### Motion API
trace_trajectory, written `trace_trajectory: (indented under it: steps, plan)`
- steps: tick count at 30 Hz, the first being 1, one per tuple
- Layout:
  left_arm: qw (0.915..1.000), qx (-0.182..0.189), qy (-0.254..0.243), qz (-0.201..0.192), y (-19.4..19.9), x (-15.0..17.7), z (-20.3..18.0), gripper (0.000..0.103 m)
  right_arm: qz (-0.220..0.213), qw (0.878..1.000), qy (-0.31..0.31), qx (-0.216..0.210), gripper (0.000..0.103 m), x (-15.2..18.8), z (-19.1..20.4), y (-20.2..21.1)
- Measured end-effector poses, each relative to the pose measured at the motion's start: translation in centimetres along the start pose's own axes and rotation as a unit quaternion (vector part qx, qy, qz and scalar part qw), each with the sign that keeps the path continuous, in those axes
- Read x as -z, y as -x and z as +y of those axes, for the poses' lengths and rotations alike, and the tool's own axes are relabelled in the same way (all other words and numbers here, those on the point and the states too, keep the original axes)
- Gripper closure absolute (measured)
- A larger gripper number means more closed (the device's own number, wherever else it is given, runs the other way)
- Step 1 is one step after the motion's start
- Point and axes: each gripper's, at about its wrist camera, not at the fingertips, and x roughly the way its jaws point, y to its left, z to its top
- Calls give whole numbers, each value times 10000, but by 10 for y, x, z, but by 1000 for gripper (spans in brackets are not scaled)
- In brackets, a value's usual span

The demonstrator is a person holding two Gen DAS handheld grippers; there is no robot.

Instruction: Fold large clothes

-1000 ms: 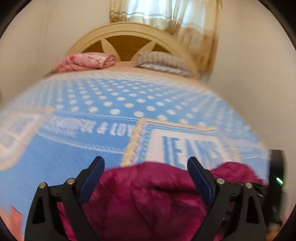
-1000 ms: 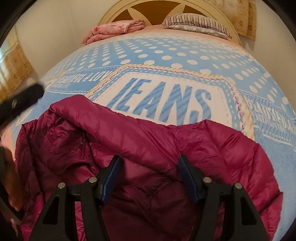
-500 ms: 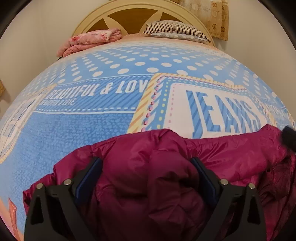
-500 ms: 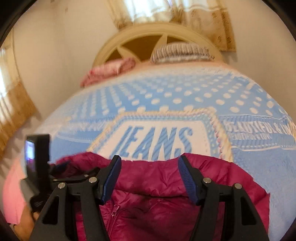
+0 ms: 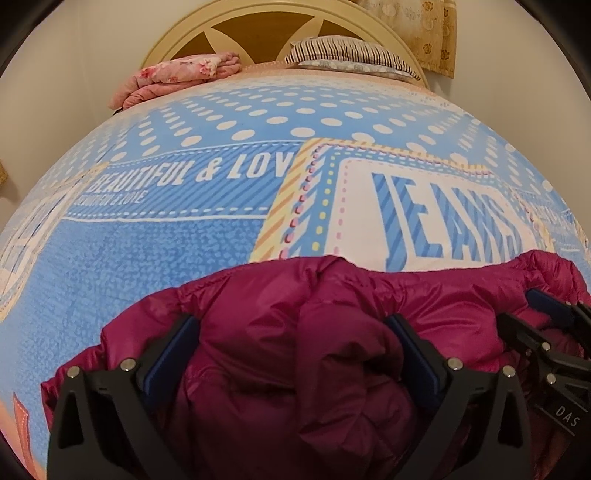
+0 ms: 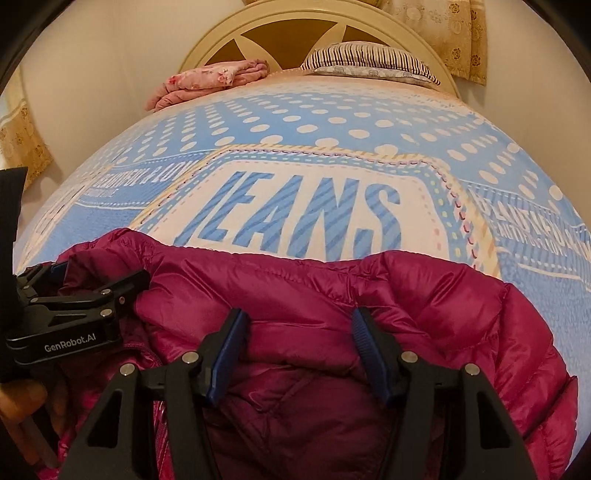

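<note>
cream headboard (image 5: pixel 284 22), gold curtain (image 6: pixel 458 33)

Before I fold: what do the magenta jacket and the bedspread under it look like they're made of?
Jacket: looks like thin, slick nylon or polyester shell over puffy fill; glossy highlights, stitched quilting.
Bedspread: looks like matte, soft, slightly fuzzy printed fabric, possibly brushed cotton or fleece; no shine, pebbly nap.

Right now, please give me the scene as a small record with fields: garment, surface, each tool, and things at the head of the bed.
garment: magenta puffer jacket, bunched at the bed's near edge
surface: blue bedspread printed JEANS
left tool: open, jacket fabric between its fingers
right tool: open, over the jacket
head of bed: folded pink blanket, striped pillow, cream headboard
</note>
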Motion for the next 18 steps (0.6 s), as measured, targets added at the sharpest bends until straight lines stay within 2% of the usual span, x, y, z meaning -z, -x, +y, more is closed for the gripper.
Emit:
trace_trajectory:
  steps: [18]
  plan:
    - [10000,-70,-44,-6,0,0,-1,0,24,10000,5,43,42,-1,-1,-2]
